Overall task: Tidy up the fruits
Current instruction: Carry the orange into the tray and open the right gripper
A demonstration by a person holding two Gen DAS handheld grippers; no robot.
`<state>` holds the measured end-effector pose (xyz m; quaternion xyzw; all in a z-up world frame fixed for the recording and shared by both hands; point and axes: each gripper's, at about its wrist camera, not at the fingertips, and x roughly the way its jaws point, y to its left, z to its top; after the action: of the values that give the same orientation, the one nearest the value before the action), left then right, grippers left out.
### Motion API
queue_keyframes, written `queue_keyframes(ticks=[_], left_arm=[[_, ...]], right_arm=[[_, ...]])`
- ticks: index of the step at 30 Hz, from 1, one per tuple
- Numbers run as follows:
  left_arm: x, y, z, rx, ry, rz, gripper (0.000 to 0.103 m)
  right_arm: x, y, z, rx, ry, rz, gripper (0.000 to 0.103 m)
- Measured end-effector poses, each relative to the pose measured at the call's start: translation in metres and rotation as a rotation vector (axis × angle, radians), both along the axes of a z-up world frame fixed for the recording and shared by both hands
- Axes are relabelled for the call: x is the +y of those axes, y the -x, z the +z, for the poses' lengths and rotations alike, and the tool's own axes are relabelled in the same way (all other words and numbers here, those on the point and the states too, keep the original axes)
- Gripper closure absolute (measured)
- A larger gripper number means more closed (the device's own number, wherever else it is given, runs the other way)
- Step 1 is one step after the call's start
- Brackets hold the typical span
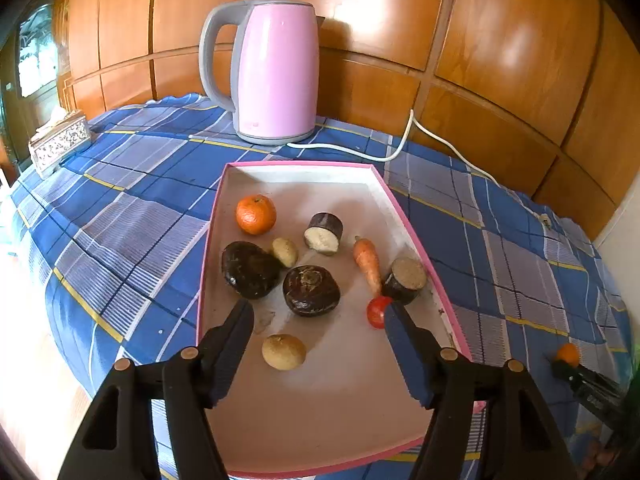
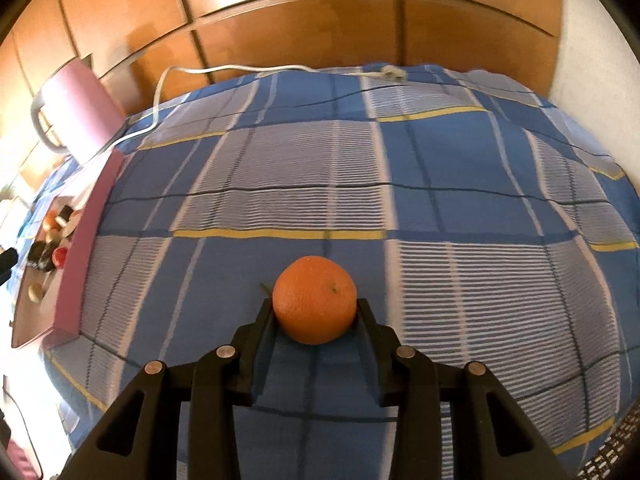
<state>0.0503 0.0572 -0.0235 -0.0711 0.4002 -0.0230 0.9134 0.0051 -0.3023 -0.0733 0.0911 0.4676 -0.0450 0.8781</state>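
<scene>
The right black two-finger gripper [image 2: 315, 306] clamps a round orange mandarin [image 2: 315, 304] between its fingers, over the blue plaid tablecloth [image 2: 400, 160] and well apart from the shallow pink-rimmed cardboard tray [image 1: 394, 196], which lies toward the table's left side. The left black gripper [image 1: 318, 316] hangs with its jaws spread wide and empty above the tray's near half. A second mandarin [image 1: 256, 214] sits near the tray's far left corner, among dark round fruits, a small carrot [image 1: 368, 262] and a red cherry tomato [image 1: 377, 312]. The fingers appear to hold the mandarin only along two narrow lines, so a quick swing could roll it out onto the cloth. Squeezing harder risks bruising the soft peel. Lowering it blindly could knock the loose fruits already lying there.
</scene>
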Motion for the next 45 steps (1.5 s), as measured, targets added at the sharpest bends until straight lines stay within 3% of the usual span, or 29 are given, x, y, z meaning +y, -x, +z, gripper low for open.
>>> queue_keyframes(ticks=[12,18,33,41,45], left_arm=[[0.021,0.004,0.001,-0.004,0.013,0.050,0.029],[0.041,0.008,0.004,-0.026,0.024,0.098,0.029],[0.075,0.010,0.004,-0.038,0.059,0.172,0.029],[0.079,0.008,-0.005,-0.007,0.074,0.175,0.029],[0.079,0.007,-0.008,-0.002,0.082,0.173,0.029]], right_arm=[[0.051,-0.016,0.001,0.024,-0.066,0.181,0.065],[0.077,-0.027,0.020,-0.004,-0.115,0.276,0.065],[0.209,-0.079,0.073,-0.103,-0.095,0.614,0.065],[0.265,-0.126,0.040,-0.021,-0.043,0.658,0.064],[0.268,-0.137,0.023,0.039,-0.030,0.656,0.063]])
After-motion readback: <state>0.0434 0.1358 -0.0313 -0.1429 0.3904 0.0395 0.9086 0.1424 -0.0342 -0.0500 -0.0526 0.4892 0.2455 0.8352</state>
